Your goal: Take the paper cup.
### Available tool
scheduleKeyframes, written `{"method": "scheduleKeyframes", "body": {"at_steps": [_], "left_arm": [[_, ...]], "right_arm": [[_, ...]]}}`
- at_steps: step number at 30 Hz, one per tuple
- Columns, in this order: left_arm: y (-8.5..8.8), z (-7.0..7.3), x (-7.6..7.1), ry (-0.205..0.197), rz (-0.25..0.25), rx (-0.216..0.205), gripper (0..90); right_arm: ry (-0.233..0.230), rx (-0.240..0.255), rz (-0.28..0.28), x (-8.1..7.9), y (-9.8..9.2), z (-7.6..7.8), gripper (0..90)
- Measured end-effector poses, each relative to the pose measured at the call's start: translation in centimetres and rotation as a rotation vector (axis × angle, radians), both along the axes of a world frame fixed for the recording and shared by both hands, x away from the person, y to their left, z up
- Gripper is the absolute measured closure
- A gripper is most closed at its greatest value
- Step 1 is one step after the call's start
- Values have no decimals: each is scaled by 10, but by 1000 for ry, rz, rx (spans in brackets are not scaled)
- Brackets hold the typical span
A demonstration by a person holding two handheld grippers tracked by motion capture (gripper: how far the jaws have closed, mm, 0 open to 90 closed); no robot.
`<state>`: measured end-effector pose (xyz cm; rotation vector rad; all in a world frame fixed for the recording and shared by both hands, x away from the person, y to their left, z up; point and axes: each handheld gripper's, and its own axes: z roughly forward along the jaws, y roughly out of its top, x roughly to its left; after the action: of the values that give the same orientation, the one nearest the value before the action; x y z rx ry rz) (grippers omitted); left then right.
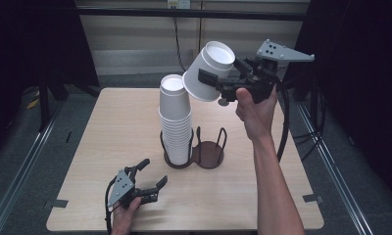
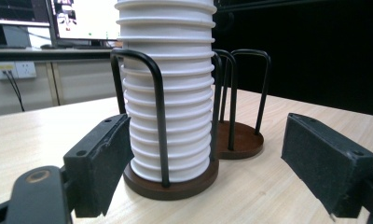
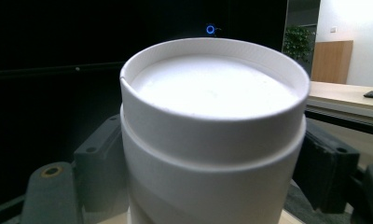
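A tall stack of upside-down white paper cups (image 1: 175, 122) (image 2: 168, 93) stands in the left slot of a brown two-slot wire holder (image 1: 211, 152) (image 2: 238, 140). The right slot is empty. My right gripper (image 1: 222, 73) (image 3: 212, 182) is raised above the table, shut on a white paper cup (image 1: 208, 73) (image 3: 212, 140). That cup is tilted with its bottom up and right, and its mouth hangs just right of the stack's top. My left gripper (image 1: 147, 180) (image 2: 212, 163) rests open on the table in front of the holder, its jaws apart from the stack and nothing between them.
The light wooden table (image 1: 110, 142) has free room left, right and in front of the holder. A monitor (image 2: 82, 18) and a wall socket (image 2: 14, 70) lie beyond the far edge. Dark floor and metal rails (image 1: 27, 152) surround the table.
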<state>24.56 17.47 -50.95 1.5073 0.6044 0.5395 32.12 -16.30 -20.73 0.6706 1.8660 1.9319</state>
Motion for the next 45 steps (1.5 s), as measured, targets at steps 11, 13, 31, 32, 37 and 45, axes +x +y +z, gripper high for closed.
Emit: {"method": "scheduleKeyframes", "body": {"at_steps": [11,13,31,32,37,45], "left_arm": [[1,7,4,30,-89,-58,155],[0,9,4,35,-94,-47,155],[-11,33,0,60,-137,85,191],[-12,33,-1,59,-135,78,191],[-15,34,-2,79,-135,72,224],[-19,43,-4,68,-180,65,220]], "right_arm": [[36,-28,-10,-9,-14,-26,206],[44,-26,-8,-11,-15,-32,206],[104,-59,40,-31,-9,-96,210],[108,-60,36,-32,-9,-99,210],[129,-100,44,-34,-4,-113,209],[148,-100,67,-41,1,-133,210]]}}
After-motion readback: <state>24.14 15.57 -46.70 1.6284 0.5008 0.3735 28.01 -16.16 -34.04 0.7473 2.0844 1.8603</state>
